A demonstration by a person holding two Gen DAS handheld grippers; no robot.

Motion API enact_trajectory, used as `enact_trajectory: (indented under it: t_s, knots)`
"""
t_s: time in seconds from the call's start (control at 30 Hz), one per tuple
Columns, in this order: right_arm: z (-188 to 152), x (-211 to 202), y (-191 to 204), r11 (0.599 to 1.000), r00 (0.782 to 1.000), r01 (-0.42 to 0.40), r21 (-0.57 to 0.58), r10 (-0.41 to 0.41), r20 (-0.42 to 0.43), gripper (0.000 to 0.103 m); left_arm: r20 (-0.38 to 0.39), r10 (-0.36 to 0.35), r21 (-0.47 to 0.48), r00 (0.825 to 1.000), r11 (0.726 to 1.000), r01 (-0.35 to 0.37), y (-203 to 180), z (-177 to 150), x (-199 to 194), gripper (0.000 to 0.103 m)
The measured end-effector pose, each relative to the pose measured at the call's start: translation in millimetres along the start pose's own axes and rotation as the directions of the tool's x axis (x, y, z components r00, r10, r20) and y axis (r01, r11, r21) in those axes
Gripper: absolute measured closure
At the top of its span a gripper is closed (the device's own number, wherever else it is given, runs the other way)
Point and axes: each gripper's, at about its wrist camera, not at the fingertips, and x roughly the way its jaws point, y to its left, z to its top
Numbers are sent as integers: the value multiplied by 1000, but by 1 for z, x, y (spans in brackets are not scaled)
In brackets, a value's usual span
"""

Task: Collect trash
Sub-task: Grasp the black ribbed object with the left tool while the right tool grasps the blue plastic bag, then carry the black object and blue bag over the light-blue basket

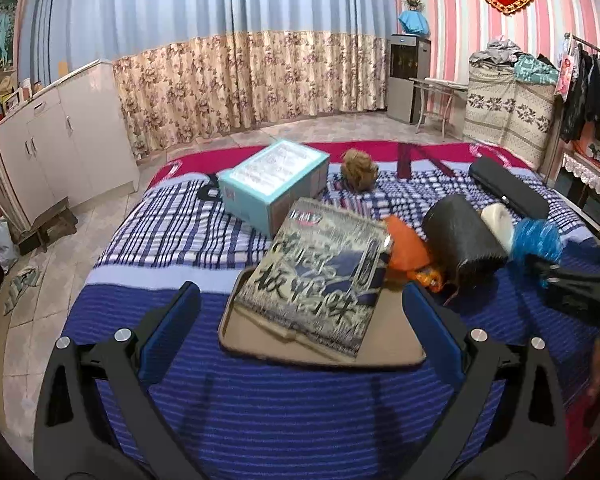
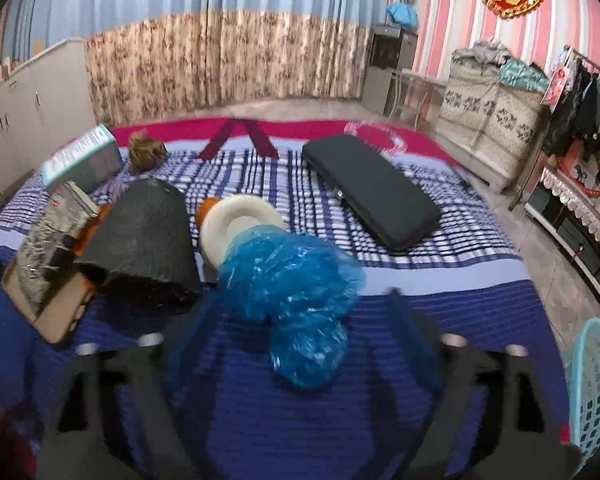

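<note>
Left wrist view: the left gripper (image 1: 300, 312) stands wide open over the bed (image 1: 172, 240), holding nothing; a printed carton (image 1: 320, 280) lies on a tan tray (image 1: 396, 348) between and beyond its fingers (image 1: 172, 316). Behind sit a teal box (image 1: 272, 180), a black bin (image 1: 460, 236) on its side and orange trash (image 1: 404, 248).

Right wrist view: the right gripper (image 2: 296, 316), blurred, is part open around a crumpled blue bag (image 2: 296, 296); whether the fingers (image 2: 416, 328) press it cannot be told. A white roll (image 2: 236, 220) lies just behind, a black case (image 2: 372, 192) farther off.
</note>
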Motion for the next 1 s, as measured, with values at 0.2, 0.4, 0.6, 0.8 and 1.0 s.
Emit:
enact_trajectory:
  t_s: [0.2,0.4,0.6,0.8,1.0]
  knots:
    - [-6,-17,-9,999,998,-44,8,44,45,69,3,-44,6,999,999,44,-23,15,2,6]
    - [-3,-73,-41,999,991,-18,33,14,130,72,-31,-96,42,995,994,98,-72,27,14,6]
    - [-19,-125,-95,994,982,73,78,-85,170,71,-108,-109,95,988,988,119,-124,32,52,6]
    - [-50,-137,-153,973,973,126,196,-159,167,71,-139,-61,152,988,985,82,-146,27,75,24]
    - [-58,-140,-189,950,964,139,278,-194,180,71,-104,-50,188,993,980,69,-146,25,60,28]
